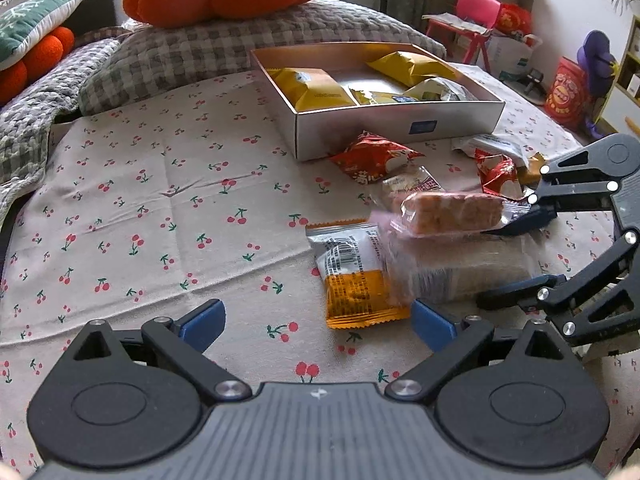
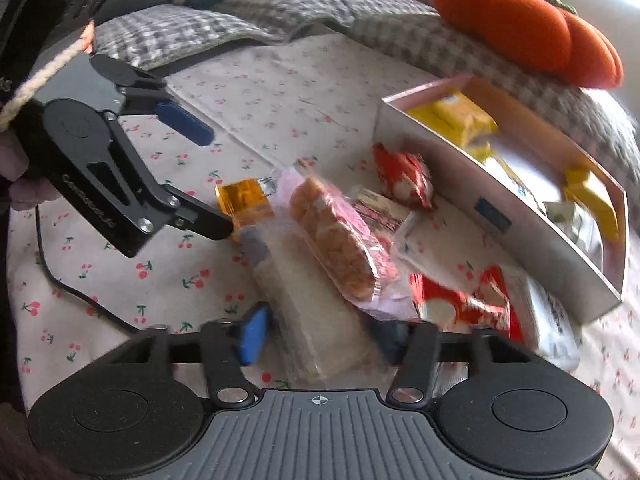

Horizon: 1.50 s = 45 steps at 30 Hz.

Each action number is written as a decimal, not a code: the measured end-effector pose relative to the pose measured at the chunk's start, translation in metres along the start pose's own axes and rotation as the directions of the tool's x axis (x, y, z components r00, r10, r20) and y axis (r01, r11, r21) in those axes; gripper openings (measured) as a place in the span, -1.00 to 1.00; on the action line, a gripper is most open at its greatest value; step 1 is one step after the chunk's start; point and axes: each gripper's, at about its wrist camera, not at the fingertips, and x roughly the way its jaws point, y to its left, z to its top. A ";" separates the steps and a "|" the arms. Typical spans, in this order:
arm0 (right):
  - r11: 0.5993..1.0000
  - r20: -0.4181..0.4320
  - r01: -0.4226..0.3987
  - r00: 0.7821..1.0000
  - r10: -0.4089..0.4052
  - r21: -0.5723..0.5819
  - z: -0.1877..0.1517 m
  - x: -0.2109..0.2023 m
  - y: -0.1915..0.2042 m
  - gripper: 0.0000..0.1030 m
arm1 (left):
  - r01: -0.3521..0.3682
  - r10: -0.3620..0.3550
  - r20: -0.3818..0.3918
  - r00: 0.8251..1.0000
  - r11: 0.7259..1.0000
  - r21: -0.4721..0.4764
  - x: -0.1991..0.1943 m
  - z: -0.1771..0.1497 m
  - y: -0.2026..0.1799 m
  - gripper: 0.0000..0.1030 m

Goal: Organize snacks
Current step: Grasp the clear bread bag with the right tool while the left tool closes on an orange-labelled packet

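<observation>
Clear-wrapped pale cake packet (image 2: 320,320) lies on the bed low in the right-wrist frame, right gripper (image 2: 320,338) fingers clamping it; lift it clear of the biscuit pack (image 2: 334,236) toward the box (image 2: 520,232). Left gripper (image 1: 316,322) hangs released.

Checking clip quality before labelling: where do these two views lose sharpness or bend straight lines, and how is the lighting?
Left wrist view: mostly sharp daylight, but the pink-wrapped cracker pack and the pale pack beneath it are motion-smeared; fisheye curves the bed edges. Right wrist view: blurred overall, worst on the red packets and the box; window glare washes out the top-right corner.
</observation>
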 end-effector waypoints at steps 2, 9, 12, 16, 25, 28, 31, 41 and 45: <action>0.999 -0.001 -0.004 1.000 0.004 -0.034 0.000 -0.002 0.003 -0.23 | -0.001 0.001 -0.001 1.000 1.000 -0.001 0.001 0.000 0.000 0.91; 0.999 -0.017 -0.032 0.999 0.033 0.008 -0.012 -0.012 -0.013 -0.32 | -0.002 0.002 0.002 1.000 1.000 0.022 0.006 0.005 -0.010 0.81; 0.999 -0.029 -0.020 0.999 0.021 0.035 -0.018 -0.017 -0.022 -0.33 | -0.004 0.004 -0.013 1.000 0.998 0.058 0.015 0.009 -0.019 0.71; 0.998 -0.037 -0.011 0.999 0.013 0.059 -0.028 -0.023 -0.030 -0.32 | -0.010 0.012 -0.019 1.000 0.997 0.080 0.022 0.015 -0.030 0.57; 0.995 -0.042 0.003 0.999 0.001 0.097 -0.034 -0.025 -0.036 -0.06 | -0.018 0.018 -0.027 0.999 1.000 0.001 0.028 0.025 -0.035 0.13; 0.995 -0.042 0.017 0.999 -0.013 0.095 -0.032 -0.022 -0.034 0.13 | -0.026 0.026 -0.026 0.999 1.000 -0.001 0.026 0.025 -0.035 -0.09; 0.995 -0.039 0.012 0.999 -0.008 0.100 -0.029 -0.019 -0.034 0.15 | -0.025 0.025 -0.025 0.999 1.000 0.017 0.023 0.024 -0.035 -0.23; 0.999 -0.036 -0.026 0.999 0.027 0.048 -0.020 -0.019 -0.021 -0.39 | -0.066 0.066 -0.030 0.997 0.998 -0.001 0.019 0.023 -0.030 -0.29; 0.995 -0.024 -0.067 0.997 0.069 0.081 -0.017 -0.021 -0.024 -0.42 | -0.070 0.070 -0.021 0.997 0.997 -0.017 0.012 0.025 -0.027 -0.29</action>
